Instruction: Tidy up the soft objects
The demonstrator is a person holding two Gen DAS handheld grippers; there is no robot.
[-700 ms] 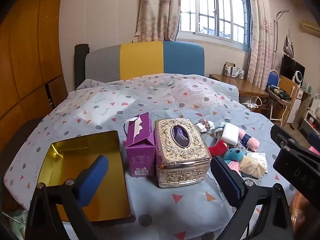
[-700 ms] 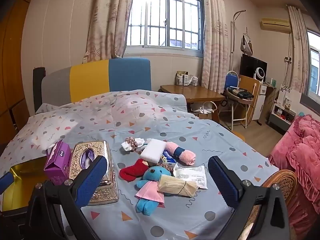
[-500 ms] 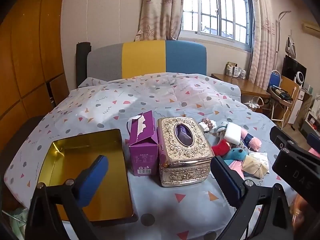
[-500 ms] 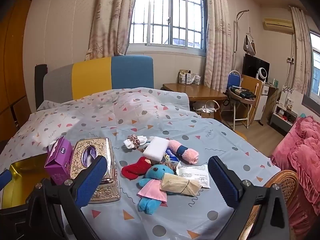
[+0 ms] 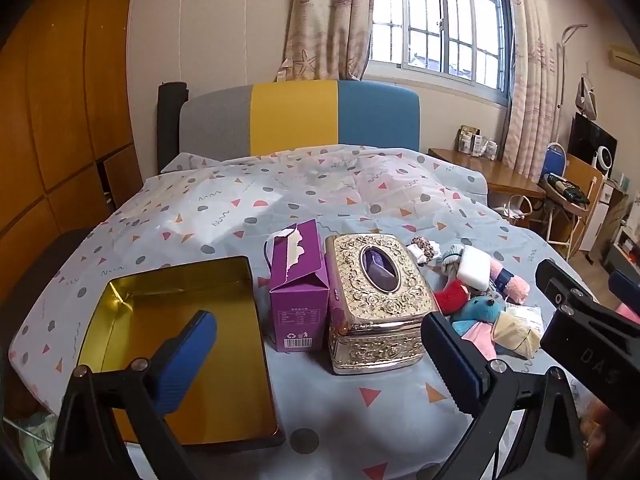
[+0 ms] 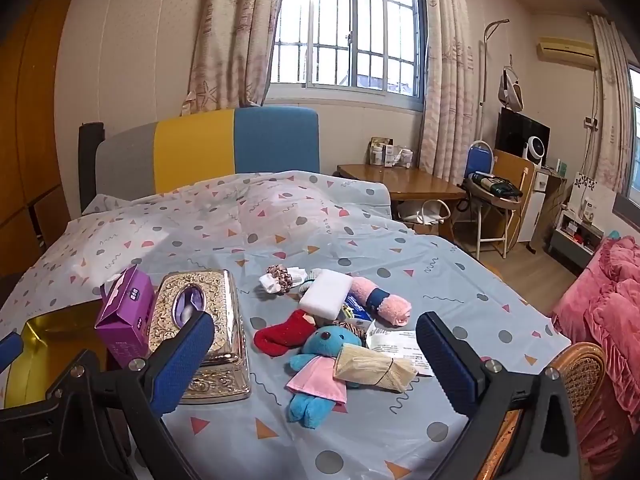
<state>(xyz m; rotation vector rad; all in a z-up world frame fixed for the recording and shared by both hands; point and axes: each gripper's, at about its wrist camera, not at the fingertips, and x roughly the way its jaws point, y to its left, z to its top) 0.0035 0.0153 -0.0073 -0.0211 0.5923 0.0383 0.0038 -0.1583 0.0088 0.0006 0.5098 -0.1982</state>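
Gold tin (image 5: 176, 320) at left lies empty on the bed; purple carton (image 5: 298, 300) and ornate tissue box (image 5: 376, 300) beside it. Soft toys and socks (image 6: 332, 332) still piled at right, nothing sorted. Left gripper (image 5: 320, 364) and right gripper (image 6: 316, 364) both gape wide, holding nothing.

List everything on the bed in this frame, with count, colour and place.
tin tray: 1, gold, far left
carton: 1, purple, beside tray
tissue box: 1, ornate gold, centre
plush toy: 1, blue, pink dress, front of pile
sock: 1, red, left of toy
sponge: 1, white, on pile
rolled towel: 1, pink, pile's right
tan bundle: 1, across toy
left gripper: open
right gripper: open
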